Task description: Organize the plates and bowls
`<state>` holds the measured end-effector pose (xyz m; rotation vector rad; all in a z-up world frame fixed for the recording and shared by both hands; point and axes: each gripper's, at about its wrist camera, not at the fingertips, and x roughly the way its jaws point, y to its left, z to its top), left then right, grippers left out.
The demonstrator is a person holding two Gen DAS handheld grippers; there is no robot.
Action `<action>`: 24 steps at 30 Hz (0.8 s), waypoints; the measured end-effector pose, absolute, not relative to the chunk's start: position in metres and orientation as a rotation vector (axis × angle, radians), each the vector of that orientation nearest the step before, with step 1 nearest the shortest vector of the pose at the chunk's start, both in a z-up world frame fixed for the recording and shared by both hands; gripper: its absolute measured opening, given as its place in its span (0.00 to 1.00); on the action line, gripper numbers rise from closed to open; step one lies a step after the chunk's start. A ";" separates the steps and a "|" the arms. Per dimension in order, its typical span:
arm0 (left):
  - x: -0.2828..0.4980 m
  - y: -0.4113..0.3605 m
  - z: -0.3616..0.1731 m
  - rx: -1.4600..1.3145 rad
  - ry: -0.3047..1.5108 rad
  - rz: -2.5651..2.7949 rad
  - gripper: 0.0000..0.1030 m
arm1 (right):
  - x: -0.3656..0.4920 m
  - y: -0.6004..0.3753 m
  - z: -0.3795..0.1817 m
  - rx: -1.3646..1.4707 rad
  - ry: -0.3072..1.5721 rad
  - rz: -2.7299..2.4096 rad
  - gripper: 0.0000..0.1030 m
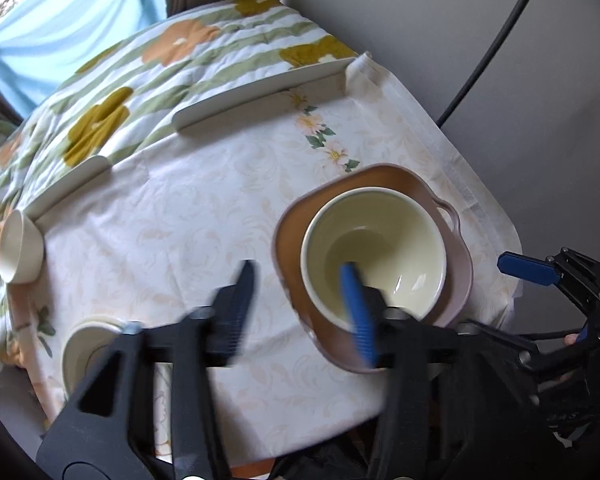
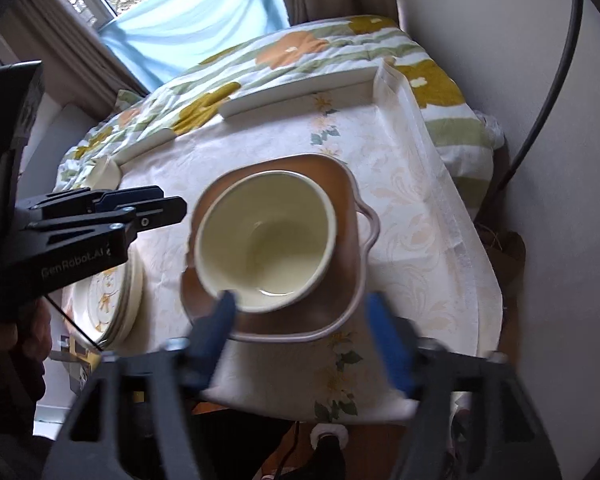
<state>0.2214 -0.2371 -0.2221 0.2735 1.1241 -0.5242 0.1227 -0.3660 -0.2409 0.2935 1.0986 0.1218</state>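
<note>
Above the cream bowl (image 2: 266, 240) in the brown dish (image 2: 340, 184), both grippers' jaws apart, empty.

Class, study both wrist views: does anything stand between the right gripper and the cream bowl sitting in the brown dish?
Nothing visible does. The right gripper hangs open just above the near edge of the brown dish, with the cream bowl directly ahead. The left gripper, also open, is off to one side, not between them.
</note>
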 end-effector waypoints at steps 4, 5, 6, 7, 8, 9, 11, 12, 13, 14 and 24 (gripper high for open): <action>0.212 -0.214 -0.214 0.225 1.102 -0.482 1.00 | 0.122 -0.353 -0.236 0.250 1.082 0.177 0.76; 0.211 -0.207 -0.212 0.213 1.101 -0.455 1.00 | 0.123 -0.349 -0.234 0.236 1.078 0.197 0.78; 0.209 -0.199 -0.210 0.199 1.092 -0.433 1.00 | 0.124 -0.345 -0.233 0.224 1.073 0.216 0.85; 0.207 -0.190 -0.207 0.181 1.085 -0.412 1.00 | 0.126 -0.340 -0.231 0.212 1.064 0.239 0.88; 0.205 -0.180 -0.204 0.159 1.079 -0.389 1.00 | 0.127 -0.335 -0.228 0.201 1.054 0.260 0.90; 0.203 -0.169 -0.200 0.135 1.071 -0.364 1.00 | 0.130 -0.329 -0.226 0.185 1.045 0.283 0.90; 0.199 -0.146 -0.192 0.097 1.047 -0.310 1.00 | 0.137 -0.316 -0.219 0.145 1.025 0.335 0.90; 0.197 -0.136 -0.187 0.086 1.036 -0.284 1.00 | 0.141 -0.309 -0.216 0.130 1.014 0.358 0.90; 0.195 -0.126 -0.182 0.075 1.020 -0.254 1.00 | 0.147 -0.301 -0.211 0.113 1.002 0.386 0.90; 0.193 -0.113 -0.176 0.061 0.999 -0.221 1.00 | 0.154 -0.293 -0.208 0.098 0.991 0.417 0.90; 0.216 0.018 -0.148 -0.127 0.911 0.003 1.00 | 0.244 -0.197 -0.164 -0.029 0.927 0.619 0.91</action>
